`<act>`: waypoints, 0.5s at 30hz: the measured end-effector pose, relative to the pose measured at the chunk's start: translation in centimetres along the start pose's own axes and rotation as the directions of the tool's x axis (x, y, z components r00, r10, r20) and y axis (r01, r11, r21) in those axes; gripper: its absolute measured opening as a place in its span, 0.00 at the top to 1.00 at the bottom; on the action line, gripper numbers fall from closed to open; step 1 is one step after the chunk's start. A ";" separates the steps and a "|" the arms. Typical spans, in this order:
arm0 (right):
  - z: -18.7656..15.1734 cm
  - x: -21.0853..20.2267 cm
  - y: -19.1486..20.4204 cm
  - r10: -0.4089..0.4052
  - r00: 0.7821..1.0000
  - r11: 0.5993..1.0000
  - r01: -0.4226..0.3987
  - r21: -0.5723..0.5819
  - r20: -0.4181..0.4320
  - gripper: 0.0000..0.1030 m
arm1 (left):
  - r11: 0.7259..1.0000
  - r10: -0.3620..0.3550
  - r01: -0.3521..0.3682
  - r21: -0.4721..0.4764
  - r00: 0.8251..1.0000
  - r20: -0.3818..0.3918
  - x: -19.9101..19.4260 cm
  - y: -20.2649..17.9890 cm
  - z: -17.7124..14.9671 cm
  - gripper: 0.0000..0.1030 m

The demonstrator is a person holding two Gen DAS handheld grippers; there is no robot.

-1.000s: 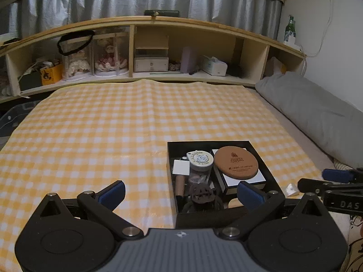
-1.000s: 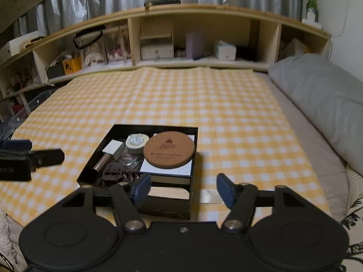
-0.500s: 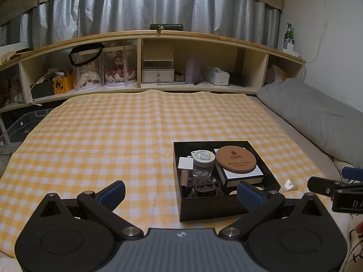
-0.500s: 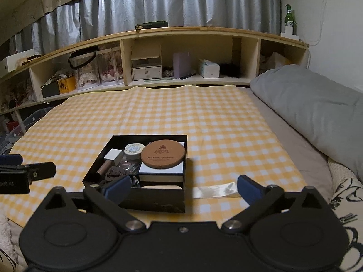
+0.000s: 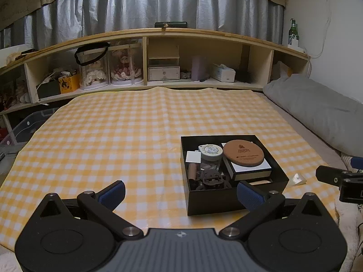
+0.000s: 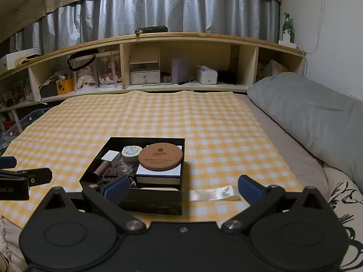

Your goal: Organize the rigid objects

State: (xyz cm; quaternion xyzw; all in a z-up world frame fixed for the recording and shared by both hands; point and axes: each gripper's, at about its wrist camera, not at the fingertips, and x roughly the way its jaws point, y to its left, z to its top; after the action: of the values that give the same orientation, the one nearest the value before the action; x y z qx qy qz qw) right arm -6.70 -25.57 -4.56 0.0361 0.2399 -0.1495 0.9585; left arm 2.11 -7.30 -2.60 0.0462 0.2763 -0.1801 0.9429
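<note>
A black open box (image 5: 229,200) (image 6: 145,202) sits on the yellow checked cloth (image 5: 118,136) near the front edge. In it lie a round cork coaster (image 5: 244,153) (image 6: 160,156) on a white box (image 5: 251,170), a small round tin (image 5: 210,150) (image 6: 131,151), a white block (image 5: 193,156) and dark small items (image 5: 209,179). My left gripper (image 5: 181,193) is open and empty, just in front of the box's left part. My right gripper (image 6: 182,187) is open and empty, just in front of the box's right side.
A clear plastic strip (image 6: 214,194) (image 5: 297,179) lies right of the box. A grey pillow (image 6: 313,117) lies along the right side. A wooden shelf (image 5: 158,36) full of items stands behind the bed. The cloth's front edge is just below the grippers.
Both grippers have pulled back and risen from the box, so it looks smaller and farther. The right gripper has opened wider. Nothing in the box has moved.
</note>
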 end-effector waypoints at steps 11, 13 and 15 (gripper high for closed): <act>0.0 0.1 -0.1 0.002 1.000 1.000 -0.002 0.002 -0.003 0.00 | 1.000 0.003 -0.003 -0.001 1.000 -0.002 0.0 0.0 0.0 0.00; 0.0 0.1 0.0 0.001 1.000 1.000 -0.001 0.002 -0.003 0.00 | 1.000 0.002 -0.002 -0.002 1.000 -0.002 0.0 0.0 0.0 0.00; 0.0 0.0 0.0 0.000 1.000 1.000 0.000 0.001 -0.002 0.00 | 1.000 0.003 -0.003 -0.002 1.000 -0.002 0.0 0.0 0.0 0.00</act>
State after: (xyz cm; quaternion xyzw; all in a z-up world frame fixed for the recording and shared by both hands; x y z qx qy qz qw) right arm -6.70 -25.62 -4.62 0.0369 0.2406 -0.1494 0.9584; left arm 2.13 -7.32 -2.60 0.0461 0.2772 -0.1785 0.9430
